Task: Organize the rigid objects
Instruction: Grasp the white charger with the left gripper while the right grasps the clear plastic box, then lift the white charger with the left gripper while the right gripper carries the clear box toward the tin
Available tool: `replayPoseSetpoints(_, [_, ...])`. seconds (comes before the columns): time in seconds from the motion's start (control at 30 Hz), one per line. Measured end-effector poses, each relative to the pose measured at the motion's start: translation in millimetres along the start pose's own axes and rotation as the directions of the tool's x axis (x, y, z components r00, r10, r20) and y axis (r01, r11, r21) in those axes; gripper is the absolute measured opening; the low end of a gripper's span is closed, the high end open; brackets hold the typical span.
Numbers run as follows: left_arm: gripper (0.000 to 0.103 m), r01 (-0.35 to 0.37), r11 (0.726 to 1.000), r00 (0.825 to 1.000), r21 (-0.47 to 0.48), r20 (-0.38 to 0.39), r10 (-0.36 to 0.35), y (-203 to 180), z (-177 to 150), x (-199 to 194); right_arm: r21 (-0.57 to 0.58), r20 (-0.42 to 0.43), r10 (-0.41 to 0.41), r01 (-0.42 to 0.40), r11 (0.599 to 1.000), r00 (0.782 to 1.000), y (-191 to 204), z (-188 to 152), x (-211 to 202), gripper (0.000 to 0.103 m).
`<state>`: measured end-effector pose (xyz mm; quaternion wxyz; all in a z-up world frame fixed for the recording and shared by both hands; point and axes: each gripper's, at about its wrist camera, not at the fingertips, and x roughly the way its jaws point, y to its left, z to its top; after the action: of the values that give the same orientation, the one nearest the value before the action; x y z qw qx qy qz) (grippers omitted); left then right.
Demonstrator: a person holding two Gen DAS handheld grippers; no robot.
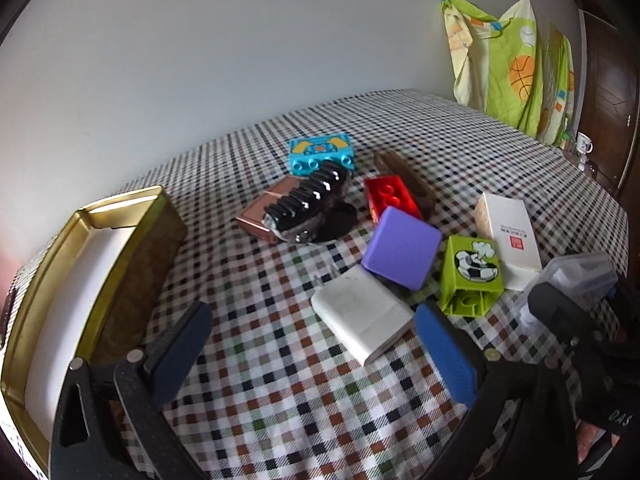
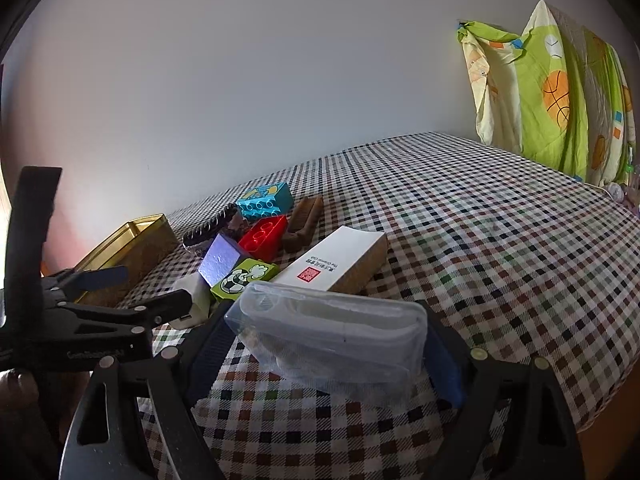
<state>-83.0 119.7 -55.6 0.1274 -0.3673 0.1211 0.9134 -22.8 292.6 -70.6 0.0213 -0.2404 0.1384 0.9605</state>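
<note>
1. Counter [image 1: 280, 360] carries a checked cloth; a plain wall stands behind it, and a green patterned cloth [image 1: 516, 68] hangs at the far right.
2. Left gripper [image 1: 312, 356] stands open above the checked cloth. Nothing lies between its blue pads; a white charger block [image 1: 360, 320] lies just ahead of it, close to the right pad.
3. Right gripper [image 2: 324, 356] stands wide, with a clear plastic case [image 2: 332, 336] between its pads. The right pad sits against the case's end. Contact at the left pad cannot be told, so a firm grip cannot be confirmed.
4. Gold tin box [image 1: 100, 280] lies open at the left edge of the counter, beside the left gripper.
5. Rigid objects lie in a loose group at mid-counter:
   - purple block [image 1: 400, 252], tilted, resting partly on the white charger block;
   - green brick with a football print [image 1: 472, 276], on its side just right of the purple block;
   - white carton with a red seal [image 1: 508, 232], behind the green brick;
   - red brick [image 1: 390, 196], touching a brown comb [image 1: 404, 176];
   - black comb [image 1: 308, 196], lying across a copper-coloured case [image 1: 260, 216];
   - turquoise brick [image 1: 320, 152], farthest back.
</note>
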Motion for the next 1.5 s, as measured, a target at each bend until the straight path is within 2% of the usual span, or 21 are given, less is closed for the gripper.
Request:
replayPoseSetpoints(0.27, [0.100,0.041,0.999,0.998,0.015,-0.055,-0.040,-5.1,2.2,13.2,-0.009,0.003,0.005,-0.004,1.000,1.000,0.4,0.6,-0.4,0.087])
replayPoseSetpoints(0.37, [0.077,0.078,0.997,0.994,0.006,-0.076,-0.077,-3.4,2.3,17.1,-0.014,0.005,0.007,-0.007,1.000,1.000,0.8,0.2,-0.7,0.087])
replayPoseSetpoints(0.4, [0.062,0.084,0.996,0.993,0.002,-0.088,-0.084,-3.1,2.4,18.9,-0.016,0.005,0.007,-0.007,1.000,1.000,0.8,0.1,-0.8,0.087])
replayPoseSetpoints(0.43, [0.060,0.092,0.996,0.992,-0.008,-0.091,-0.093,-1.2,2.3,19.5,-0.019,0.006,0.007,-0.007,1.000,1.000,1.2,0.0,-0.7,0.087])
replayPoseSetpoints(0.57, [0.059,0.116,0.993,0.990,-0.031,-0.079,-0.118,4.3,0.1,17.1,-0.032,0.009,0.005,-0.005,0.999,1.000,2.0,-0.4,-1.6,0.087])
replayPoseSetpoints(0.73, [0.059,0.096,0.994,0.994,-0.047,-0.050,-0.099,11.4,-1.8,12.5,-0.088,0.039,-0.013,0.016,0.996,0.999,9.0,3.7,-5.7,0.086])
replayPoseSetpoints(0.77, [0.059,0.130,0.991,0.991,-0.013,-0.039,-0.130,13.5,-2.1,11.8,-0.096,0.049,-0.011,0.016,0.995,0.999,10.6,5.8,-7.0,0.086])
replayPoseSetpoints(1.17, [0.059,0.062,0.996,0.995,-0.068,0.078,-0.057,44.3,-10.6,-12.7,-0.118,0.092,0.042,-0.031,0.993,0.995,24.4,35.3,-4.5,0.086])
replayPoseSetpoints(1.5, [0.059,0.035,0.988,0.989,-0.150,0.148,-0.013,76.0,-25.2,-34.1,-0.137,0.114,0.084,-0.069,0.988,0.990,42.2,35.6,-5.5,0.086])
